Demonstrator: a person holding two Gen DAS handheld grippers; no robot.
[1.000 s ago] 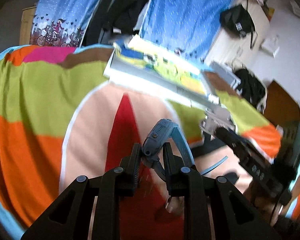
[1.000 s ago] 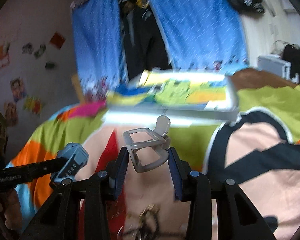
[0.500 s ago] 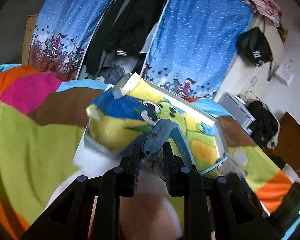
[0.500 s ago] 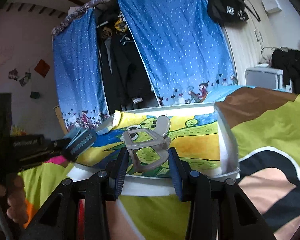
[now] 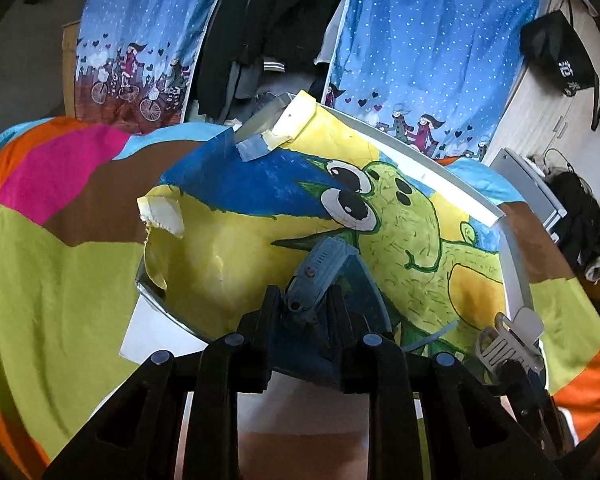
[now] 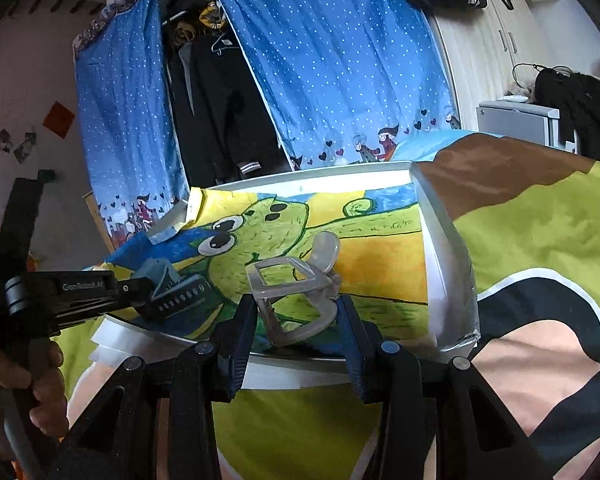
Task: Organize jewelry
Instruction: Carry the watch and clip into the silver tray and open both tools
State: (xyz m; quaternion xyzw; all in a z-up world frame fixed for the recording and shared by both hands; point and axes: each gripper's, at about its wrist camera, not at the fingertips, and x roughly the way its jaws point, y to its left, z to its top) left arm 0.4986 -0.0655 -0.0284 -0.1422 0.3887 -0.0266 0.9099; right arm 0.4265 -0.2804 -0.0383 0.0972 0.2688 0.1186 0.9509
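Blue watch [image 5: 320, 276] between left fingers [image 5: 266, 316]; clear clip [image 6: 296, 292] between right fingers [image 6: 240, 320]

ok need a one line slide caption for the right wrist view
Right gripper holds a clear hair clip over the cartoon-lined tray, left gripper alongside with a blue watch.

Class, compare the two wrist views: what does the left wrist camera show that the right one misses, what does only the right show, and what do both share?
Only the left wrist view shows the torn yellow paper corner of the tray lining. Only the right wrist view shows the person's hand gripping the left handle, and wall stickers. Both show the white tray with its cartoon drawing, the blue watch in the left gripper, the clear clip in the right gripper, and blue curtains.
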